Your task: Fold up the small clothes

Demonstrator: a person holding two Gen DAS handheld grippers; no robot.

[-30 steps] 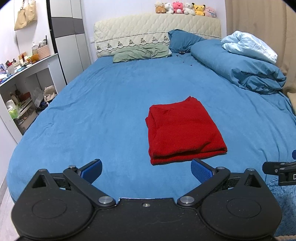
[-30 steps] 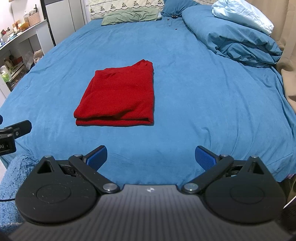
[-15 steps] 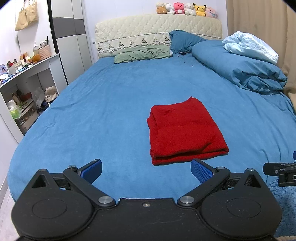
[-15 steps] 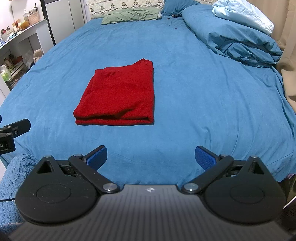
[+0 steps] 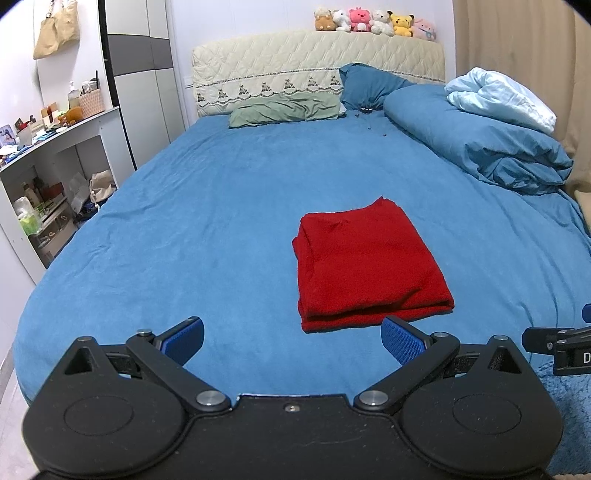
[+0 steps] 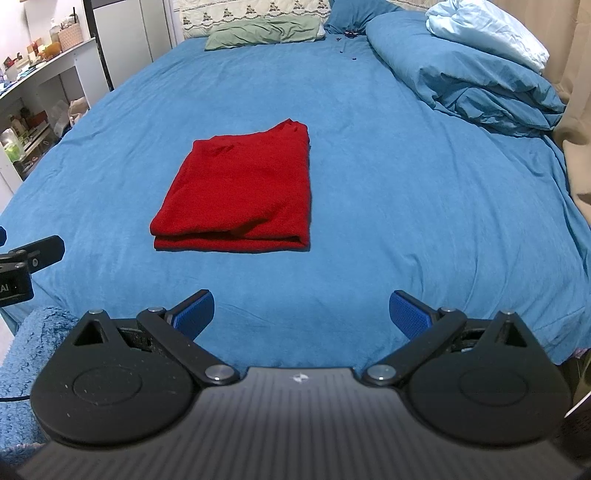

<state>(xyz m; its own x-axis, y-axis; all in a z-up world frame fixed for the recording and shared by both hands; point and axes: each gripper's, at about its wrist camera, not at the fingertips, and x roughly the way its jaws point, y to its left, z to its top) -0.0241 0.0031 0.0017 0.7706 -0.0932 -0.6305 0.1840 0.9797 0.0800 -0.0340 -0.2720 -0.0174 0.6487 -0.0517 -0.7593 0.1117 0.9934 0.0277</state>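
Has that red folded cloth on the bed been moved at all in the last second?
No. The red cloth lies in the same spot on the blue bedsheet, with the same outline and folds, untouched by either open gripper.

Bare blue sheet surrounds red folded garment; heaped duvet blocks right side, pillows at headboard.

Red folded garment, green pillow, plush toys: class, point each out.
red folded garment (image 6: pixel 243 192), right wrist view, top layer's middle.
green pillow (image 5: pixel 284 109), left wrist view, pillow's middle.
plush toys (image 5: pixel 360 24), left wrist view, pink toy.
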